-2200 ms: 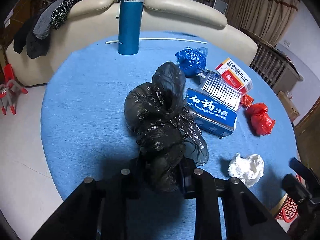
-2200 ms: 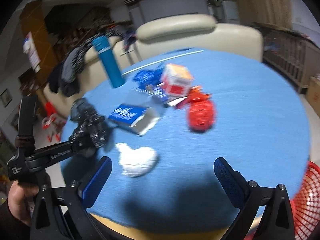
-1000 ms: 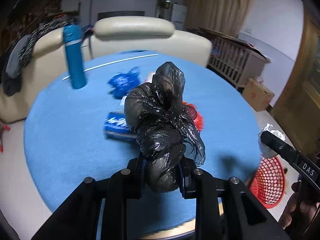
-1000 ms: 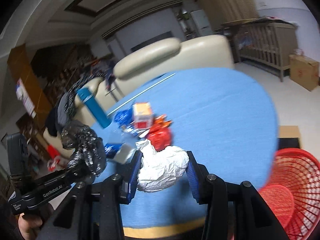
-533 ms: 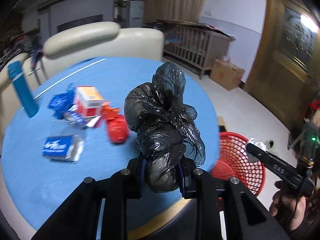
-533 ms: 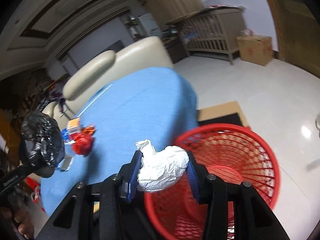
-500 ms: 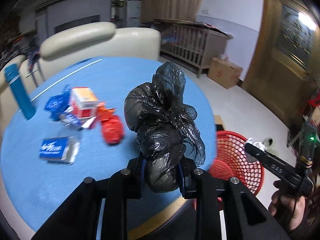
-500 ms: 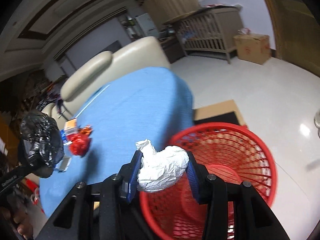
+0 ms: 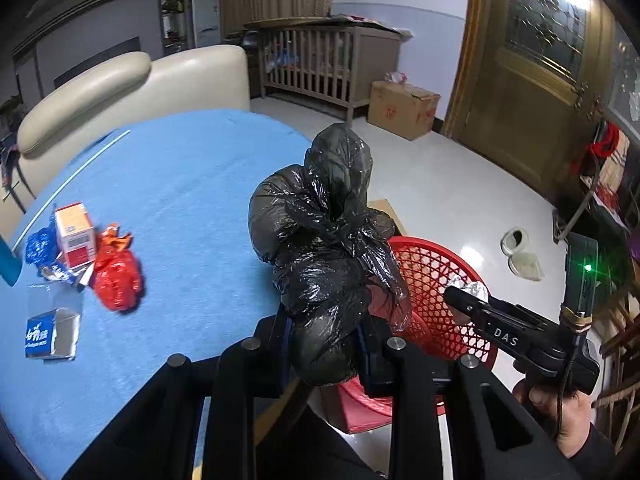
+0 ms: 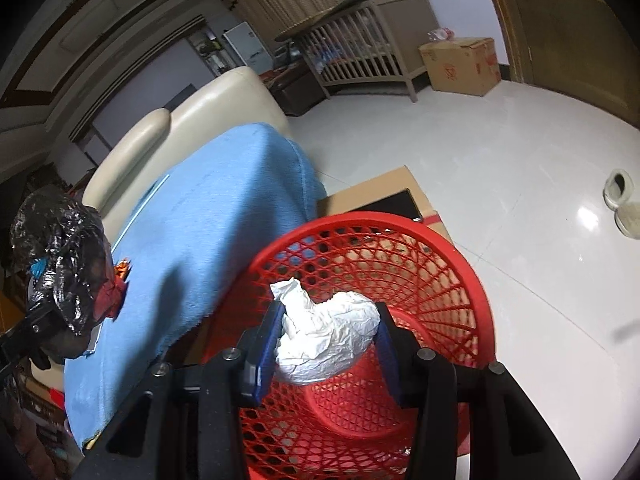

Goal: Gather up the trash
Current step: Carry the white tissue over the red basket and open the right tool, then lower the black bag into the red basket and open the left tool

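Trash is clamped in both tools at once, which makes sense if each load is meant for the red basket standing on the floor just off the right edge of the blue table. The right gripper has its jaws pressed against the two sides of a crumpled white paper wad, and it hangs over the basket's open mouth, so the wad would likely drop inside if the jaws spread. The left gripper pinches the lower end of a knotted black bag, which stands up well above the fingers; in its own view it sits near the table's edge, with the basket just beyond and to the right.

More litter lies on the far left part of the table: a red bag, a red-and-white box, a blue bag and an open blue carton, all well apart from both tools. By my reading, the wad goes in first, then the black bag.
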`<state>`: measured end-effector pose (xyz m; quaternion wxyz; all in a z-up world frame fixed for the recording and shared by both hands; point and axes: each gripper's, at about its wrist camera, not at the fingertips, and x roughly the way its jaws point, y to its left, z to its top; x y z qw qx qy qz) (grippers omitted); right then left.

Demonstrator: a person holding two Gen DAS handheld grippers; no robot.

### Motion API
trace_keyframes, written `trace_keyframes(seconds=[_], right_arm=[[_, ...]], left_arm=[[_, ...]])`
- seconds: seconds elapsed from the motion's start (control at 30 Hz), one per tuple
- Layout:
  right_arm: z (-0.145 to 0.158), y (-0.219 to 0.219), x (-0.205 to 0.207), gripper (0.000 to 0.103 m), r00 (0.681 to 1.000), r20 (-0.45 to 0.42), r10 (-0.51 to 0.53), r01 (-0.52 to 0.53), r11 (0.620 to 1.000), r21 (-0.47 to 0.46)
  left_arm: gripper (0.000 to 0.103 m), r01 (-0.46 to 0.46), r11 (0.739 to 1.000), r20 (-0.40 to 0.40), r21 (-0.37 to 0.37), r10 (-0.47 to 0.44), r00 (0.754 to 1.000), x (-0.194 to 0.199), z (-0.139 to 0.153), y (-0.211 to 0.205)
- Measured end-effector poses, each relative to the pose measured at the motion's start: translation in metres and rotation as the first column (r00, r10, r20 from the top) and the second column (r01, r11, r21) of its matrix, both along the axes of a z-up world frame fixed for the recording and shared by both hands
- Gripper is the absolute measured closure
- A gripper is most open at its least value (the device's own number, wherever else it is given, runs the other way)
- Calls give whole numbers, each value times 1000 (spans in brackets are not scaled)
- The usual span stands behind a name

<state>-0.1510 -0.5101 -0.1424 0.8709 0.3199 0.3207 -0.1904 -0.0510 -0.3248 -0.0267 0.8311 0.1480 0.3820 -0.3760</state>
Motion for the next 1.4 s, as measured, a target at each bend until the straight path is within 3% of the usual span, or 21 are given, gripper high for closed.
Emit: trace_keyframes(seconds=[0.13,0.2,0.37,0.8,0.83,0.93,1.03,1.2,1.4], right_arm=[[-5,-7,-7,48,1000,-3,-23,23,1000,18],[-5,-11,-11,40,999,-7,-39,39,999,14],[-2,-20,-21,35,997,15,-71,71,997,15],[20,-35,-39,34,984,92,-151,150,989,9],[21,-35,-39,34,984,95,-153,153,988,8],[23,-36,-39,34,983,99,-155,155,988,7],[27,-35,-38,34,983,102,-153,154,988,0],[34,-30,-35,34,984,108,-139,142,990,-14],[44,-15,-23,34,990,107,-94,99,994,-41]], left_arm=[[75,22,999,-7,23,-22,1000,-4,-7,-15],[75,33,999,-9,30,-33,999,-7,-9,-21],[75,53,997,-16,52,-52,998,-11,-16,-32],[72,131,984,-79,122,-122,989,-18,-40,-60],[68,140,982,-85,127,-129,988,-19,-42,-63],[31,155,978,-90,139,-144,986,-20,-45,-68],[29,155,981,-70,115,-148,987,-21,-38,-63],[29,95,993,-51,73,-91,995,-7,-26,-36],[29,-83,997,-40,9,83,996,24,-15,28]])
